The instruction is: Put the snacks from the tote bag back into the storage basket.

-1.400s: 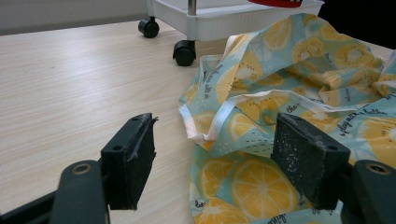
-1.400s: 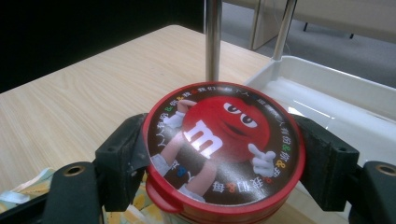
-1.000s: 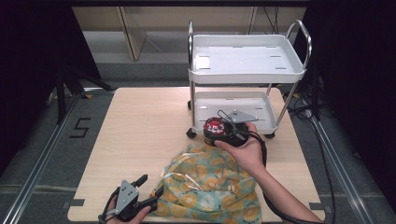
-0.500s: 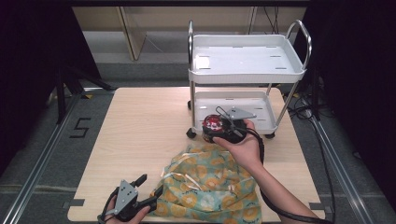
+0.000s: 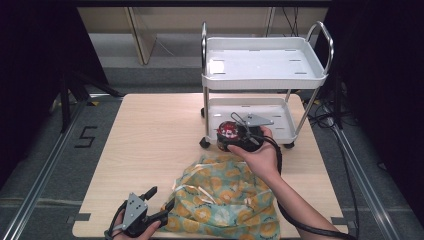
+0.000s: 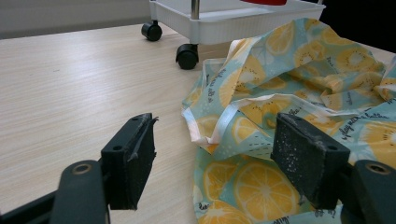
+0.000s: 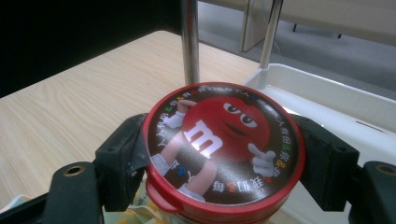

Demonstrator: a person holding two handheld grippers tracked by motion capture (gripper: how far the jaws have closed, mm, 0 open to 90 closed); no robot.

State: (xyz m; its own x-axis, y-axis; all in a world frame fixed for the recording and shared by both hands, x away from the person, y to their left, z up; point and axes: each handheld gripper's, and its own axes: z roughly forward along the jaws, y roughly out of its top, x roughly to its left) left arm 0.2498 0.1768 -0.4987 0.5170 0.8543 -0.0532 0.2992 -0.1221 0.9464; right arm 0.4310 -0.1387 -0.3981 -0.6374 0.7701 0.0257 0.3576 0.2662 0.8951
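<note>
My right gripper [image 5: 231, 134] is shut on a round red candy tub [image 5: 228, 131] with a cartoon lid [image 7: 224, 144], held just in front of the lower shelf [image 5: 280, 120] of a white wheeled cart [image 5: 265, 65]. In the right gripper view both jaws press the tub's sides, with the cart's metal post [image 7: 189, 42] right behind it. A teal cloth printed with lemons [image 5: 220, 200] lies crumpled on the table near the front edge. My left gripper [image 5: 160, 200] sits at the cloth's left edge, open, its jaws spread over a folded hem [image 6: 224, 126] without touching it.
The wooden table [image 5: 150, 135] has bare room across its left half. The cart stands on the table's back right, its castors [image 6: 187, 56] close to the cloth. Its top tray [image 5: 260, 60] holds nothing. Dark floor and metal rails lie beyond the table's edges.
My right gripper has carried the red tub a little farther toward the cart's lower shelf. The left gripper and the cloth have stayed put.
</note>
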